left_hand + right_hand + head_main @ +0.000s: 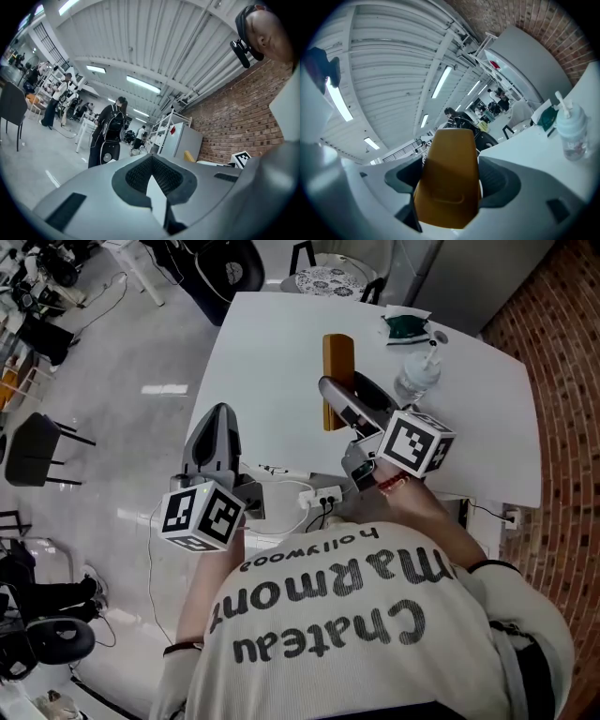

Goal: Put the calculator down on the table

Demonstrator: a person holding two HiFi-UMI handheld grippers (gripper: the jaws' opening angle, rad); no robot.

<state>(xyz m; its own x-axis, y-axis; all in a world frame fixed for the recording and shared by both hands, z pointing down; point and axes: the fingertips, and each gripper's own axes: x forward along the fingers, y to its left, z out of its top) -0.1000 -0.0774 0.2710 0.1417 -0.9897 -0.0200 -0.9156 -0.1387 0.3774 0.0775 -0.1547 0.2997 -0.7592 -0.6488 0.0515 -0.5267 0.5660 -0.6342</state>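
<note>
The calculator (337, 381) shows as a flat orange-brown slab, its plain back towards the camera, standing on edge over the white table (272, 362). My right gripper (343, 401) is shut on its near end; in the right gripper view the calculator (449, 159) fills the gap between the two grey jaws of that gripper (448, 197). My left gripper (219, 418) hangs at the table's near left edge, jaws together with nothing held. In the left gripper view, that gripper (152, 180) points level into the room.
A clear pump bottle (417, 376) and a green-and-white packet (405, 326) stand on the table's far right. A power strip with cables (314, 495) lies by the near edge. A patterned chair (328, 279) is beyond the table, a black chair (37, 451) to the left.
</note>
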